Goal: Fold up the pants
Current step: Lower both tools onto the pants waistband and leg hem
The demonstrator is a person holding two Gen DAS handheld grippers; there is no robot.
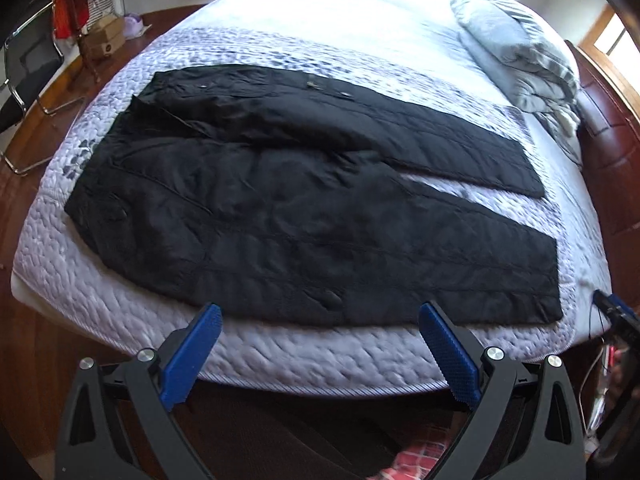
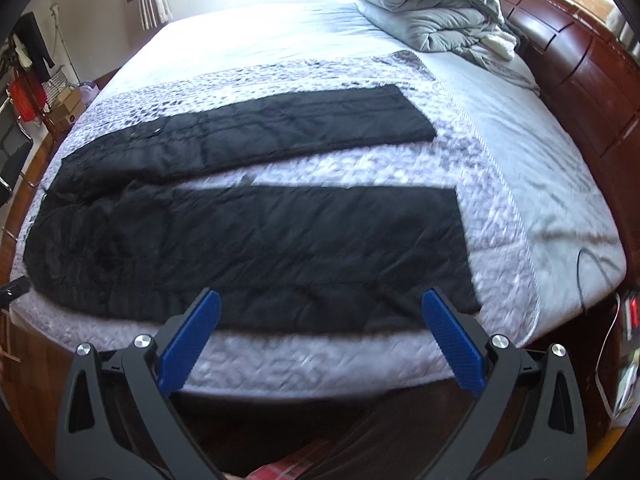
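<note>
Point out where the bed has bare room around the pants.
Free: the white sheet beyond the black quilted pants, left of the grey folded duvet; the wedge between the legs; the near mattress edge. Crowded: the headboard corner.

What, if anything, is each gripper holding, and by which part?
Nothing is held. The left gripper and right gripper are both open and empty, poised at the near edge of the black pants, which lie spread flat on the bed.
</note>
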